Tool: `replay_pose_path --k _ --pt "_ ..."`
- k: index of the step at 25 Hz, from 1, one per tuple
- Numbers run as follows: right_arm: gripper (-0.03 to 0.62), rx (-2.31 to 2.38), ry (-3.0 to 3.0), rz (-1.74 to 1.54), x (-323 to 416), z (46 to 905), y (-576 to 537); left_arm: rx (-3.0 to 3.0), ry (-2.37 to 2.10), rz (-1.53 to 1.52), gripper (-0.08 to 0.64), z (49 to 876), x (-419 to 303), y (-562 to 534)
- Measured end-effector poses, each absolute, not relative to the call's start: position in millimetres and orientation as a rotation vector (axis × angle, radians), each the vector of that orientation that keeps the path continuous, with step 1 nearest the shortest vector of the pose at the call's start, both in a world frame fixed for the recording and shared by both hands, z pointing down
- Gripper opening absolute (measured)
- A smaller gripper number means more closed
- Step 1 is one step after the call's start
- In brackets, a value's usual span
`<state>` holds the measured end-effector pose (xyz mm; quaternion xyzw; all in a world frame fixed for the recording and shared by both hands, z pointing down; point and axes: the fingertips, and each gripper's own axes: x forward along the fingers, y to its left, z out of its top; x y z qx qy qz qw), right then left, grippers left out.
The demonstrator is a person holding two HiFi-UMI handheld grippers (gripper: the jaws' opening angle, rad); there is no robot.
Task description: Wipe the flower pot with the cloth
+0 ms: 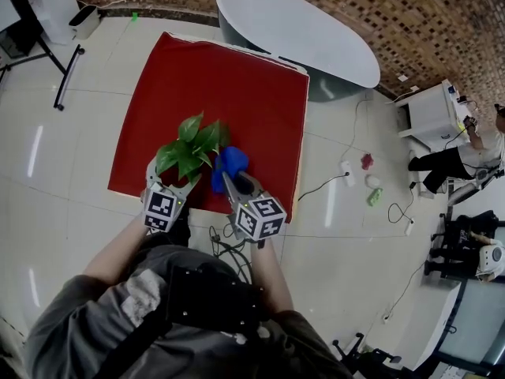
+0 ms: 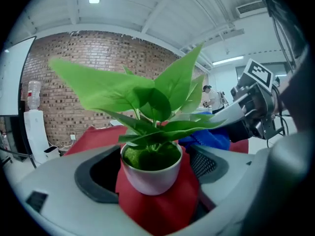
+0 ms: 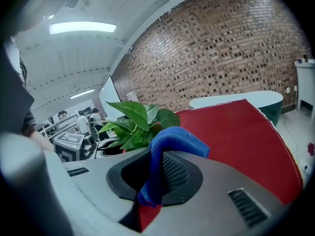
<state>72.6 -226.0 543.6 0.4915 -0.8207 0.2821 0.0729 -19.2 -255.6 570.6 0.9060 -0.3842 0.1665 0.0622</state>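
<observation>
A green leafy plant (image 1: 189,144) in a small white pot (image 2: 150,173) stands on the red mat (image 1: 237,77), near its front edge. My left gripper (image 1: 170,178) is open, and in the left gripper view the pot sits between its wide-spread jaws (image 2: 152,181), with red mat showing in a gap on the right side. Just right of the plant, my right gripper (image 1: 237,181) is shut on a blue cloth (image 1: 230,163). In the right gripper view the cloth (image 3: 170,141) hangs folded over and between the pads (image 3: 174,173), with the plant's leaves (image 3: 135,119) just beyond to the left.
The red mat lies on a pale tiled floor. A white oval tub (image 1: 300,30) stands behind it, a white cabinet (image 1: 430,113) at the right. Cables (image 1: 323,184) and small items (image 1: 373,196) lie right of the mat. A stand's black leg (image 1: 67,73) is at far left.
</observation>
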Motion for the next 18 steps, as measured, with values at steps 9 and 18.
replay_pose_path --k 9,18 --pt "0.063 1.344 -2.526 1.031 45.0 553.1 -249.6 2.823 -1.060 0.535 0.439 574.9 -22.6 -277.9" --pt "0.063 1.326 -2.518 1.183 29.1 573.3 -274.2 2.869 -0.959 0.489 0.436 575.8 -24.6 -288.7"
